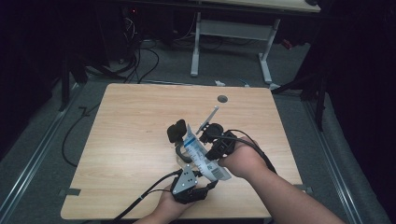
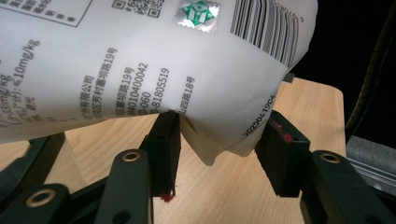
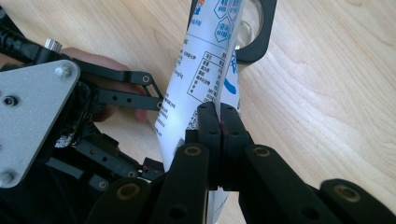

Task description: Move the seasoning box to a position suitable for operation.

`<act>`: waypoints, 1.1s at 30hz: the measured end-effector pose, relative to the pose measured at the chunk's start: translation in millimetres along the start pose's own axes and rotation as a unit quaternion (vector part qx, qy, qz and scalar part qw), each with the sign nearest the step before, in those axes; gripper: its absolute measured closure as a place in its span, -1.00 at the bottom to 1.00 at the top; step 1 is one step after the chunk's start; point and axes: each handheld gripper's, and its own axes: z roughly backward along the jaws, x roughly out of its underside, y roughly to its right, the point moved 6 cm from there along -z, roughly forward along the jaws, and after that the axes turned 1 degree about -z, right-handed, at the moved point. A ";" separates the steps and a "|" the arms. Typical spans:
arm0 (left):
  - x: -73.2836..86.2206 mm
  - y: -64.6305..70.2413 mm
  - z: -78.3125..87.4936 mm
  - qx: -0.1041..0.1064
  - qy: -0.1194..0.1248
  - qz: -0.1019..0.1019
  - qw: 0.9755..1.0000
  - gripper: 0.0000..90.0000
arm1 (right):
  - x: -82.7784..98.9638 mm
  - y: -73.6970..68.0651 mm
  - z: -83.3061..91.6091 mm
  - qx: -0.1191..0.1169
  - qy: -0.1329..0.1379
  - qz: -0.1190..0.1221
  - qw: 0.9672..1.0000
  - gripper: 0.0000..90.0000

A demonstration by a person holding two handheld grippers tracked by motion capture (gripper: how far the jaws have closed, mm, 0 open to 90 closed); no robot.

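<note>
Spanning most of the high view, the light wood-grain table just serves as a flat, matte work surface w/ a round grommet hole near its far edge. Above its near-middle, a white printed plastic pouch hangs off the table, probably kept up so both tools can reach it; it's glossy, soft and creased, w/ barcode and small text. Right gripper is clamped tight on one thin edge of it. Left gripper has its jaws partly apart, straddling a bottom corner: one pad at the film, the other apart, so no grip yet. A black ring-shaped holder sits just behind the pouch.
</note>
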 end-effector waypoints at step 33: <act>12.0 -4.2 -17.3 -0.026 -0.009 -0.033 0.999 0.50 | -6.9 1.6 0.6 0.002 0.014 -0.010 1.000 1.00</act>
